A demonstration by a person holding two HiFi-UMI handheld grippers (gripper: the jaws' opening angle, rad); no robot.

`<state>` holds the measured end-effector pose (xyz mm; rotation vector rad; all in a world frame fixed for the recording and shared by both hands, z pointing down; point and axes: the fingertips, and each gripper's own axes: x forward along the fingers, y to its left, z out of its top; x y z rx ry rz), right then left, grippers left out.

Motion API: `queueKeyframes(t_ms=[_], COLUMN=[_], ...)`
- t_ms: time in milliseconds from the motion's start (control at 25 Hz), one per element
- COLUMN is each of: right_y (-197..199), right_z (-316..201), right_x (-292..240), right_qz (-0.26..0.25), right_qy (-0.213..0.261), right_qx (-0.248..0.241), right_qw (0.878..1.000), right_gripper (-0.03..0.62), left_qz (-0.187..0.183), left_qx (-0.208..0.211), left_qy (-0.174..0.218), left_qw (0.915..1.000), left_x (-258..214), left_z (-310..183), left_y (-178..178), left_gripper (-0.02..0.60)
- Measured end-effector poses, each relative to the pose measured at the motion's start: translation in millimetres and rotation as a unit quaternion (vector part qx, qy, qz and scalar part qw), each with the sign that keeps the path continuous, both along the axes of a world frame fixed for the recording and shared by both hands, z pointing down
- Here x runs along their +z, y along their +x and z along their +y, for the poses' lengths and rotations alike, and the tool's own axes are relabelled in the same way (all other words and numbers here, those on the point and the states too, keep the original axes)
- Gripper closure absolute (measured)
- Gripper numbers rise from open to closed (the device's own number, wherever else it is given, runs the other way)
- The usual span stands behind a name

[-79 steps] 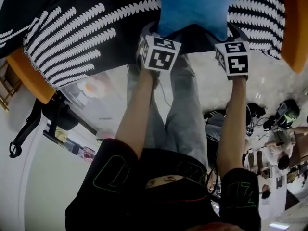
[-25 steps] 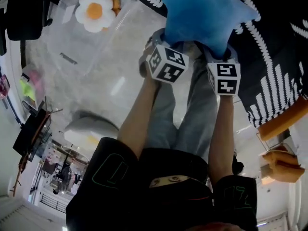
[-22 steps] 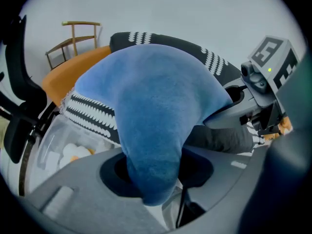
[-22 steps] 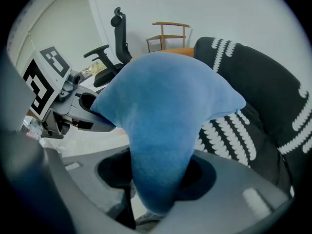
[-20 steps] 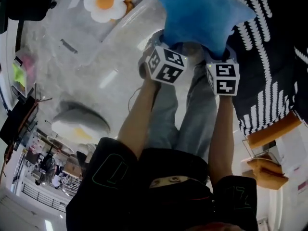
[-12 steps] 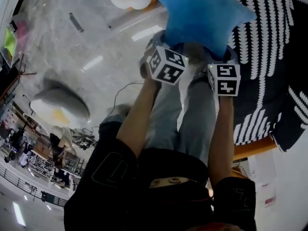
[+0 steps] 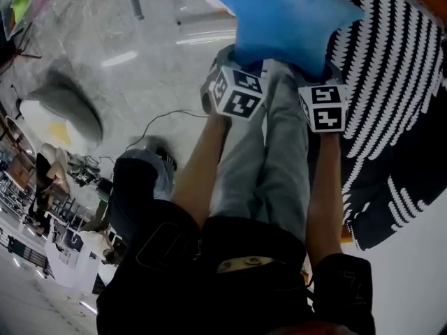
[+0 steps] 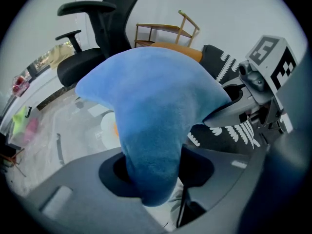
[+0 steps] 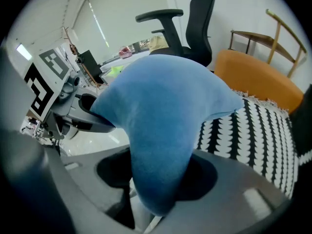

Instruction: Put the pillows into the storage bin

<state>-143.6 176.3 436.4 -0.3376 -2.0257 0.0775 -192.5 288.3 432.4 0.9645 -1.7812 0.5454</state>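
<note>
Arms outstretched, sharing one blue pillow (image 7: 279, 19)
The left gripper (image 8: 155, 175) and right gripper (image 9: 157, 179) angle down, fingers clamped on its near corners

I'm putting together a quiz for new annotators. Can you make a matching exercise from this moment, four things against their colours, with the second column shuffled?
1 plush pillow
2 office chair
3 patterned throw
4 seat cushion

A orange
B black with white marks
C blue
D all black

Pairs: 1-C, 2-D, 3-B, 4-A
</note>
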Motion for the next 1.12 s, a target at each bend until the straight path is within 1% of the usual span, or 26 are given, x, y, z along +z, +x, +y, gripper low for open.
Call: queueKeyframes(t_ms=[120, 240, 360, 440, 560, 600, 640, 680, 720, 800, 840, 920, 960, 1040, 1080, 1120], right_y=[-35, -59, -100, -121, -138, -143, -148, -152, -153, -150, -147, -141, -140, -142, -146, -148], right_z=[8, 17, 22, 22, 23, 19, 12, 4, -1, -3, -3, -6, -8, -9, -9, -8], right_x=[19, 48, 72, 80, 89, 93, 98, 103, 107, 110, 110, 113, 115, 114, 111, 105], right_qz=[0.001, 0.011, 0.012, 0.012, 0.008, 0.01, 0.017, 0.027, 0.039, 0.056, 0.061, 0.065, 0.067, 0.068, 0.065, 0.059], right_qy=[-0.014, -0.029, -0.034, -0.038, -0.056, -0.062, -0.064, -0.062, -0.059, -0.056, -0.057, -0.061, -0.065, -0.077, -0.082, -0.087], right_qx=[-0.035, -0.076, -0.105, -0.111, -0.108, -0.102, -0.093, -0.084, -0.081, -0.09, -0.095, -0.092, -0.084, -0.063, -0.052, -0.04], right_qw=[0.999, 0.997, 0.994, 0.993, 0.993, 0.993, 0.993, 0.994, 0.994, 0.993, 0.992, 0.992, 0.992, 0.993, 0.993, 0.994], right_gripper=[0.375, 0.373, 0.37, 0.368, 0.348, 0.325, 0.286, 0.264, 0.264, 0.264, 0.264, 0.264, 0.264, 0.264, 0.27, 0.292], left_qz=[-0.005, 0.002, 0.003, 0.001, 0.002, 0.005, 0.011, 0.017, 0.022, 0.023, 0.021, 0.019, 0.019, 0.013, 0.007, 0.001], left_qx=[-0.035, -0.071, -0.089, -0.094, -0.109, -0.121, -0.137, -0.157, -0.176, -0.204, -0.211, -0.212, -0.209, -0.209, -0.212, -0.217], left_qy=[-0.012, -0.026, -0.036, -0.04, -0.045, -0.043, -0.04, -0.04, -0.042, -0.048, -0.046, -0.039, -0.035, -0.023, -0.015, -0.006], left_qw=[0.9993, 0.9972, 0.9954, 0.9947, 0.993, 0.9917, 0.9897, 0.9867, 0.9833, 0.9775, 0.976, 0.9762, 0.977, 0.9776, 0.9771, 0.9763], left_x=[15, 42, 67, 75, 82, 84, 86, 88, 90, 92, 91, 90, 89, 83, 78, 71], left_z=[11, 21, 28, 27, 30, 30, 30, 32, 35, 44, 46, 45, 43, 40, 38, 37], left_y=[-28, -41, -77, -96, -112, -118, -125, -131, -137, -145, -147, -150, -151, -158, -165, -170], left_gripper=[0.383, 0.382, 0.379, 0.377, 0.37, 0.351, 0.313, 0.271, 0.257, 0.258, 0.258, 0.259, 0.273, 0.342, 0.395, 0.461])
